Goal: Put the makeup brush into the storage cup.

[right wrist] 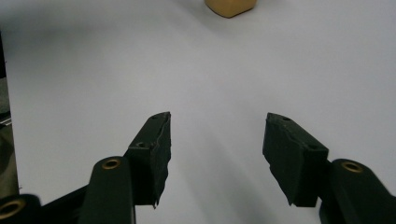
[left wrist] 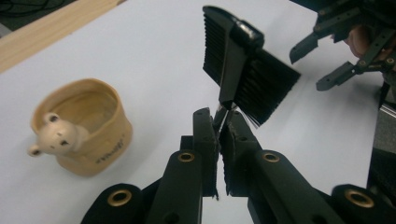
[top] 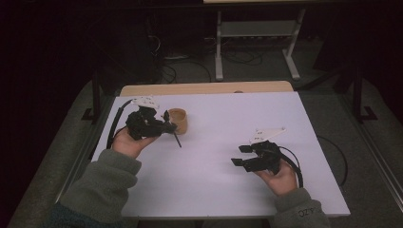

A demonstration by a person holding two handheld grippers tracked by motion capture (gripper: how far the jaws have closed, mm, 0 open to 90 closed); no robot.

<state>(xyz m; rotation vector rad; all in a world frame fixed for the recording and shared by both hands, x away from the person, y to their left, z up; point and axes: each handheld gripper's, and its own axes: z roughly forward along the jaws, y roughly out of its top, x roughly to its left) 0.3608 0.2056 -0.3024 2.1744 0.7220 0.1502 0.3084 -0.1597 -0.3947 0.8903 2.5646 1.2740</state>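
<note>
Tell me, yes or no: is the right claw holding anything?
No: in the right gripper view the right claw stands with its jaws apart and nothing but the bare white table between them.

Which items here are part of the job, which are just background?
In the job:
- black brush, clamped by its handle in the left gripper
- tan bear cup, beside the brush
- right gripper, jaws open with nothing between them

Lying about:
- white table
- metal stand on the floor beyond the table
- floor cables

The cup [top: 178,120] stands on the table [top: 228,123], far left.
</note>
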